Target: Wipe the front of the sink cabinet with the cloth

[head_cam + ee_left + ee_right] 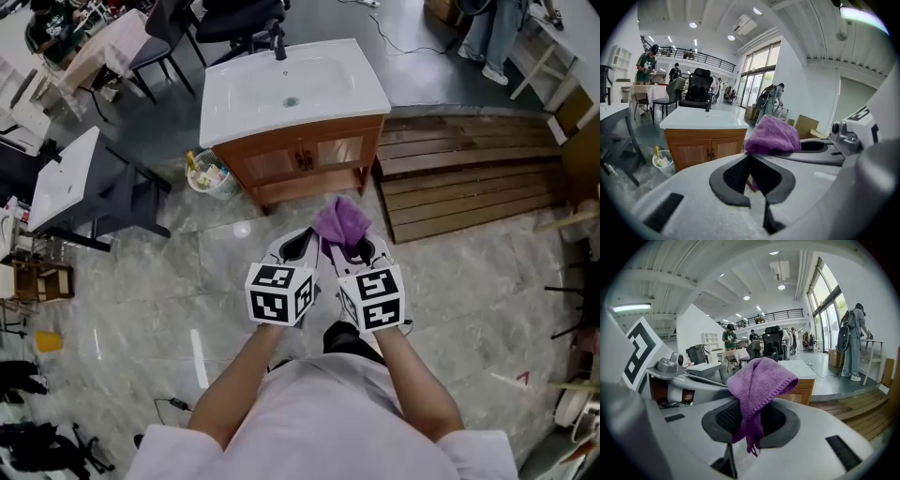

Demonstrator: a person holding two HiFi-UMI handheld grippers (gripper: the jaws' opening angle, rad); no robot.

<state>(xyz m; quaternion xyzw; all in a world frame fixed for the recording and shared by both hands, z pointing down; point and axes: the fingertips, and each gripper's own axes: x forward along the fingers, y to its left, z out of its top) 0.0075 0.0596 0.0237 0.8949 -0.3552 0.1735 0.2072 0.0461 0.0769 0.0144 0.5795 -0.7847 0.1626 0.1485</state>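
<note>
Closing the gap to the sink cabinet (305, 155) is judged to be the step in hand: it stands at the far side of the floor (187, 281), well apart from both claws, and no wiping contact is seen yet. The cloth (757, 380) is clamped in the right claw (749, 417), bunched in a fold above the pads with a loose corner hanging below. The left claw (751, 158) is held just beside it, tips together, with nothing clearly gripped. For a clean wipe, the bunched fold should be presented first so hard pads are kept off the wood. Flat side-to-side strokes are advised across the two door panels, and pressure should be eased around the small dark handles at the centre. Cloth: purple, soft, looped weave, ribbed edge, likely to drape and snag. Cabinet front: brown wood, smooth flat panels. Basin top (291, 89): white, glossy, rounded corners. A slatted wooden platform (469, 178) lies to the right of the cabinet and a small bucket (211, 176) to its left.
</note>
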